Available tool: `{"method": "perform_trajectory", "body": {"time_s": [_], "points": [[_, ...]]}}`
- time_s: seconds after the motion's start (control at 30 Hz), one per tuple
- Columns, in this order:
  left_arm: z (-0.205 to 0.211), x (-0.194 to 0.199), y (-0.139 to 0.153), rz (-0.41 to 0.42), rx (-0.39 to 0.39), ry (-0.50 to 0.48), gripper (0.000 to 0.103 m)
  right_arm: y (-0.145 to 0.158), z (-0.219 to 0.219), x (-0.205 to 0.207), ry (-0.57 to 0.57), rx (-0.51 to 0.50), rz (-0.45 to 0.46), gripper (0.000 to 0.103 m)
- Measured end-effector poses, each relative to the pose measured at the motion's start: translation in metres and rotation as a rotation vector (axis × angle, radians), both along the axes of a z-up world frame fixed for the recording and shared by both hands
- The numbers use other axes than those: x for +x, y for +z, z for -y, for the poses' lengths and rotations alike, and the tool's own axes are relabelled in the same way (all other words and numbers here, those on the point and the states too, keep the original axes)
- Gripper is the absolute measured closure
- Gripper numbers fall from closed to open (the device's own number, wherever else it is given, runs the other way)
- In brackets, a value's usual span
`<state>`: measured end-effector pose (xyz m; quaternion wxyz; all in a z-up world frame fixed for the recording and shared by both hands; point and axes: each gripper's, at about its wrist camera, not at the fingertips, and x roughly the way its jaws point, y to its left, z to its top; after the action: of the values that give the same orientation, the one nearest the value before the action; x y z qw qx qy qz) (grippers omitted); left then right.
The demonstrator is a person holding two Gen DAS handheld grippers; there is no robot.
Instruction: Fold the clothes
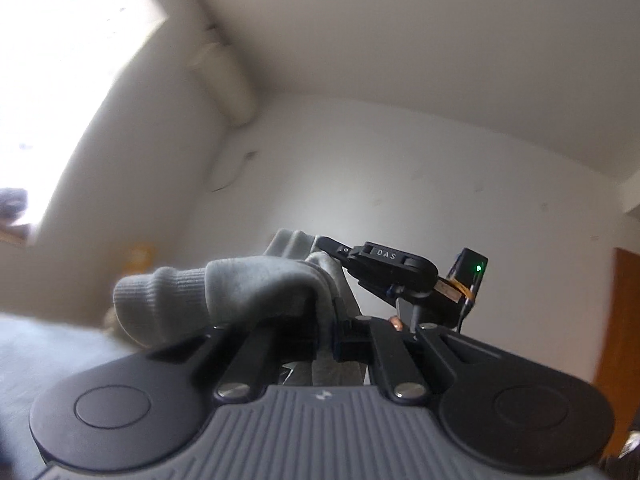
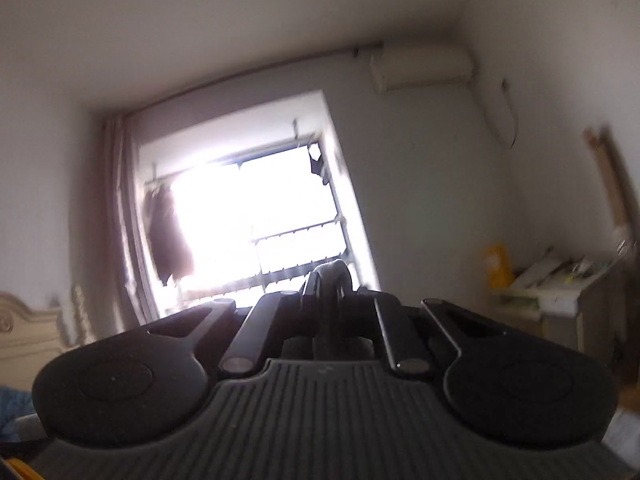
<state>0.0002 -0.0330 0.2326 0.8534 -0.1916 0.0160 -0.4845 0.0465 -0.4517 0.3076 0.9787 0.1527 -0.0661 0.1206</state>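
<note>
Grey sweatshirt [image 1: 256, 284]: we hold it aloft, ribbed cuff trailing toward 9 o'clock, pinched in our left tool [image 1: 336, 312] and, at 1 o'clock alongside, our right tool [image 2: 328, 280], both clenched on its cloth.

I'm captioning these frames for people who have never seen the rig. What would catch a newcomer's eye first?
In the left wrist view, a grey garment with a ribbed cuff lies bunched at centre across the left gripper, while the right gripper pinches the same cloth from the right. In the right wrist view, the blazing window fills the middle, with an air conditioner mounted high on the wall to its right.
</note>
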Motion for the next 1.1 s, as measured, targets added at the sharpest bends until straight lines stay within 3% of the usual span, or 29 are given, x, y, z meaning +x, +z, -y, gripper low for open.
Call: {"method": "perform_trajectory", "body": {"time_s": [0.23,0.33,0.4,0.53,0.6,0.63,0.7,0.77,0.83,0.9,1.03,1.1], "points": [[-0.141,-0.014,-0.132,-0.244,0.075,0.274,0.096,-0.126,-0.149,0.110,0.333,-0.015,-0.192,0.097],[-0.193,-0.032,-0.194,-0.373,0.112,0.393,0.096,-0.181,-0.255,0.140,0.501,-0.062,-0.319,0.097],[-0.224,-0.047,-0.235,-0.475,0.140,0.462,0.096,-0.221,-0.330,0.144,0.610,-0.122,-0.414,0.097],[-0.270,-0.072,-0.320,-0.701,0.175,0.551,0.095,-0.338,-0.440,0.161,0.746,-0.302,-0.652,0.097],[-0.287,-0.077,-0.361,-0.848,0.149,0.555,0.094,-0.398,-0.474,0.172,0.791,-0.432,-0.798,0.097],[-0.292,-0.076,-0.374,-0.896,0.128,0.544,0.092,-0.414,-0.480,0.174,0.788,-0.472,-0.846,0.096],[-0.304,-0.080,-0.390,-0.953,0.075,0.519,0.078,-0.446,-0.489,0.177,0.780,-0.552,-0.940,0.093],[-0.311,-0.113,-0.387,-0.966,0.028,0.499,0.063,-0.441,-0.478,0.189,0.818,-0.451,-1.005,0.092],[-0.320,-0.120,-0.392,-1.004,-0.065,0.463,0.055,-0.435,-0.470,0.203,0.847,-0.355,-1.061,0.077],[-0.325,-0.134,-0.402,-1.050,-0.174,0.432,0.052,-0.429,-0.467,0.214,0.852,-0.319,-1.091,0.040],[-0.322,-0.116,-0.421,-1.133,-0.353,0.422,0.052,-0.444,-0.482,0.236,0.865,-0.309,-1.212,0.030],[-0.319,-0.109,-0.431,-1.179,-0.405,0.434,0.055,-0.461,-0.496,0.239,0.863,-0.298,-1.282,0.028]]}}
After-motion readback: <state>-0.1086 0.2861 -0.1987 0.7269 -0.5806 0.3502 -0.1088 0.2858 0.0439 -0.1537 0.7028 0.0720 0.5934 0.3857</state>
